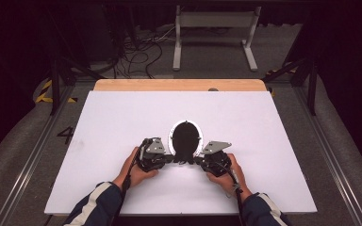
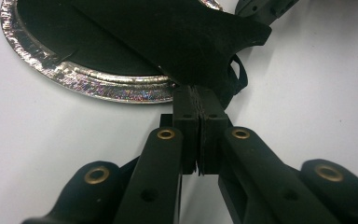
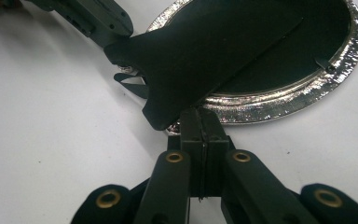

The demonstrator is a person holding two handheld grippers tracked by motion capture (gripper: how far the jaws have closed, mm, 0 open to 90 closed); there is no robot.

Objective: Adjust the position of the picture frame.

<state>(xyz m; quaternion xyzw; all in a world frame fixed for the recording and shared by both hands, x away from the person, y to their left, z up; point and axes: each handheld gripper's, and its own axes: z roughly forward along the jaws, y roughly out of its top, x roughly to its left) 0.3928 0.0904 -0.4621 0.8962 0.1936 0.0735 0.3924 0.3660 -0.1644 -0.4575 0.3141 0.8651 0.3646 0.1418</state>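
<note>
High view: my left gripper and right gripper flank the near edge of the foil plate. Left gripper view: jaws clenched on the black sheet over the plate. Right gripper view: same, clamped on the sheet's other corner.

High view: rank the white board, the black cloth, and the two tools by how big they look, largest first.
1. white board
2. black cloth, lying in the silver-rimmed tray
3. left tool and right tool, which look about alike, so no ranking between them.
</note>
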